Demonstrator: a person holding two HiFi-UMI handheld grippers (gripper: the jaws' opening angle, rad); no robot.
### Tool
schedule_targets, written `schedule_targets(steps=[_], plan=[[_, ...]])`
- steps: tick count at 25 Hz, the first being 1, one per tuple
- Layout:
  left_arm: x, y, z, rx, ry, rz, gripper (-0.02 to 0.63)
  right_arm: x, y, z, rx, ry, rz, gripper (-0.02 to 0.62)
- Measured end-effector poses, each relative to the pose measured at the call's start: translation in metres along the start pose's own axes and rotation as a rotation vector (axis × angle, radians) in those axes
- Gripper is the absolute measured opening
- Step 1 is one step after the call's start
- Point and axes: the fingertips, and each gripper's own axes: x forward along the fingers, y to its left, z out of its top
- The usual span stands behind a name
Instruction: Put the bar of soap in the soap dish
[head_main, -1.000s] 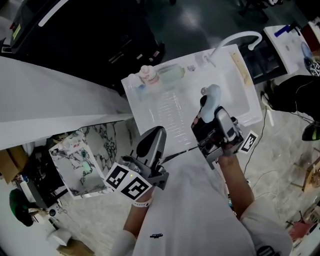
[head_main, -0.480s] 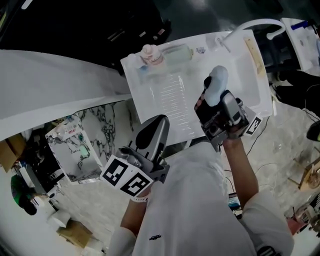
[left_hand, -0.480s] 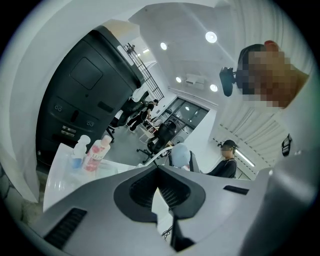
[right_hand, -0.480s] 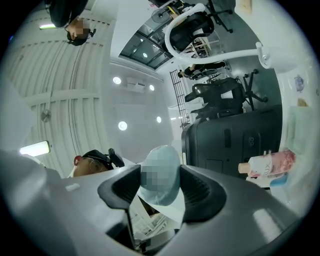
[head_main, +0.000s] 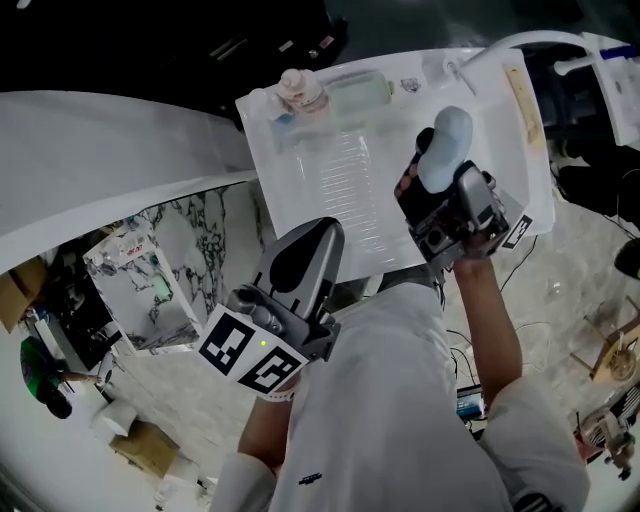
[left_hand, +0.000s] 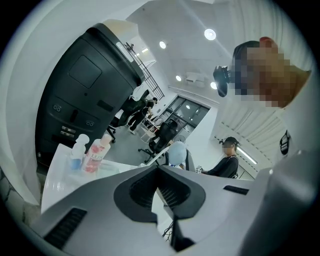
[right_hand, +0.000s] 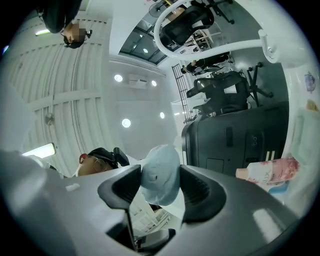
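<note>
Pale blue soap bar upper right of head view, over white basin top. Right gripper jaws wide, clamped on its 2 broad faces. Left gripper fully closed, empty. Soap likely hard, light and slick, so hold mid-length. Probable soap dish top centre.

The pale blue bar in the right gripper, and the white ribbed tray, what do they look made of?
Bar: soap, seemingly; matte, waxy-looking, with soft rounded edges.
Tray: probably moulded plastic, possibly ceramic; smooth, slightly glossy, with pressed-in ridges.
</note>
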Motion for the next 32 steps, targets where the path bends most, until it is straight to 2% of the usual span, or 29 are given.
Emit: schedule_targets(steps=[5,7,9,12,14,19,26,32], plan=[[0.007,0.004,-0.001,0.008,0.004,0.004,0.005,-0.003,-0.018,0.003,0.019,0.005,-0.017,0.256],[0.012,0.003,-0.001,0.04,0.007,-0.003,0.005,-0.004,-0.024,0.004,0.019,0.016,-0.018,0.256],[0.018,0.0,0.002,0.119,0.013,-0.015,0.005,-0.005,-0.03,0.004,0.018,0.032,-0.018,0.256],[0.031,-0.008,0.005,0.292,0.037,-0.039,0.011,-0.005,-0.039,0.005,0.02,0.044,-0.026,0.256],[0.041,-0.013,0.006,0.384,0.052,-0.05,0.09,-0.005,-0.045,0.004,0.023,0.051,-0.03,0.256],[0.062,-0.012,0.006,0.584,0.087,-0.036,0.144,-0.005,-0.056,0.0,0.033,0.065,-0.041,0.257],[0.081,-0.006,-0.004,0.738,0.122,-0.019,0.193,-0.004,-0.065,-0.005,0.041,0.072,-0.055,0.256],[0.093,-0.002,-0.004,0.847,0.088,0.011,0.196,-0.002,-0.07,-0.009,0.047,0.079,-0.06,0.256]])
